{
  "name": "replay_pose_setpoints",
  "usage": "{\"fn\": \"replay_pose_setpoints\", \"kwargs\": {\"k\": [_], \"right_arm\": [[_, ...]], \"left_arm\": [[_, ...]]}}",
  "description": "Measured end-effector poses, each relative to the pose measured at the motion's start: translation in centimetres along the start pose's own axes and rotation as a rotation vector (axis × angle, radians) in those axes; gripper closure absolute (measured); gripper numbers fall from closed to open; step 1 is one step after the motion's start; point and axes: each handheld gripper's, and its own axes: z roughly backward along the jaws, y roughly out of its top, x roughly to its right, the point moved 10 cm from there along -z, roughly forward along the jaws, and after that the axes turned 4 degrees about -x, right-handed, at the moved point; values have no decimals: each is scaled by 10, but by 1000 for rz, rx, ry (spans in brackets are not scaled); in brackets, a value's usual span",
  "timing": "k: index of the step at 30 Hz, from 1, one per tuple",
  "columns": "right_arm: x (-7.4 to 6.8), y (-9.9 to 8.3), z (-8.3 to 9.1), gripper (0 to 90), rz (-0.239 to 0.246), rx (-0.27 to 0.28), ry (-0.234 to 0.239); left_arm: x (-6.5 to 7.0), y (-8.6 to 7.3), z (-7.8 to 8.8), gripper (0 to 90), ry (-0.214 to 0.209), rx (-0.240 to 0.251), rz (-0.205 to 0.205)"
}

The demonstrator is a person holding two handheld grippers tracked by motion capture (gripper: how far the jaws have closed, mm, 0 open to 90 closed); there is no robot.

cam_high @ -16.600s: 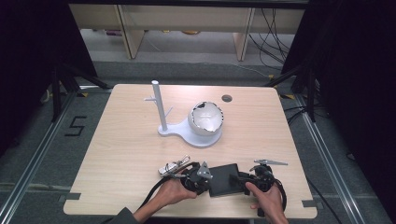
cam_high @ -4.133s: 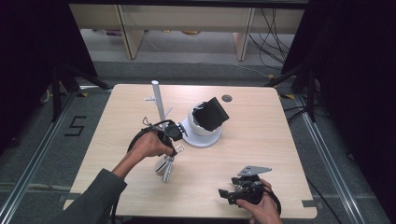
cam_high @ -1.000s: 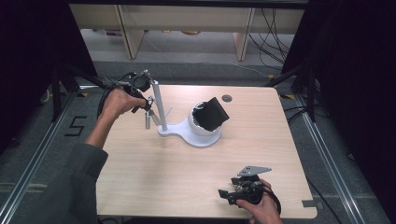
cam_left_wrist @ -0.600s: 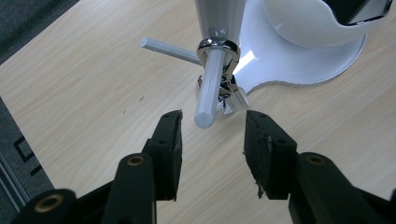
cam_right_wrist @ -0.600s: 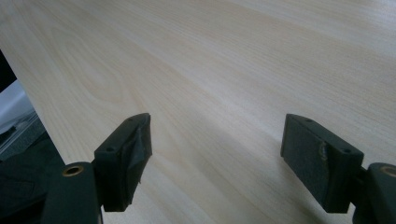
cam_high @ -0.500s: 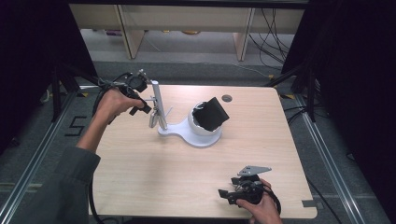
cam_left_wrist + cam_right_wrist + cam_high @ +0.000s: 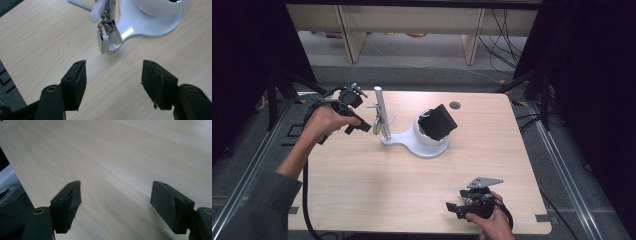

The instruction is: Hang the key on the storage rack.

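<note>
A white stand has an upright post [image 7: 379, 112] and a round bowl [image 7: 432, 142] on one base [image 7: 140, 27]. A bunch of silver keys [image 7: 376, 120] [image 7: 106, 37] hangs from a side peg [image 7: 100, 10] on the post. A black flat object [image 7: 439, 122] sits tilted in the bowl. My left gripper [image 7: 364, 127] [image 7: 113, 80] is open just left of the post, a short gap from the keys, with nothing between its jaws. My right gripper [image 7: 457, 207] [image 7: 115, 202] rests open on the wooden table [image 7: 125, 157] near the front edge, holding nothing.
A small dark round hole [image 7: 455, 105] lies in the table behind the bowl. A black cable [image 7: 304, 185] trails from the left gripper along the table's left edge. Shelving legs and cables stand on the floor beyond the far edge.
The left gripper has come down and drawn back a little from the post, and the keys now hang free on the peg. The right gripper has not moved.
</note>
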Motion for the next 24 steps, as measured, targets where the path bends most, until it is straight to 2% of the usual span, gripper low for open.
{"fn": "replay_pose_setpoints", "kwargs": {"k": [2,3,5,6,8,11,14,15,17,18,19,20,21,22,24], "right_arm": [[-1,-1,1,255,-10,-5,6],[3,-1,2,255,-3,-6,-12],[2,-1,2,255,-16,-11,-7],[5,0,2,255,3,-1,-17],[5,0,3,255,10,2,-15],[5,0,3,255,-5,-2,-17],[5,-1,1,255,11,-5,-15],[4,-1,1,255,-5,-11,-13],[7,-1,0,255,12,-7,-22],[7,-1,1,255,6,-8,-25],[7,0,1,255,2,-7,-26],[6,0,1,255,-4,-5,-15],[7,0,1,255,12,-2,-28],[4,-1,0,255,2,-11,-16],[5,-1,0,255,3,-12,-21]], "left_arm": [[1,-1,0,352,2,4,-7],[5,-4,1,335,-8,10,-10],[8,-7,0,334,-18,9,-13],[10,-11,-1,314,-27,0,-18],[13,-16,-3,298,-33,-5,-23],[14,-19,-4,287,-35,-3,-31],[20,-24,-5,266,-37,23,-29],[23,-27,-6,266,-43,32,-40],[28,-31,-6,253,-52,43,-51],[33,-33,-7,246,-66,55,-46],[34,-35,-7,239,-63,68,-65],[37,-38,-9,233,-69,77,-64],[42,-42,-10,230,-82,72,-67],[46,-45,-13,219,-85,74,-64],[53,-52,-17,215,-88,73,-75]]}}
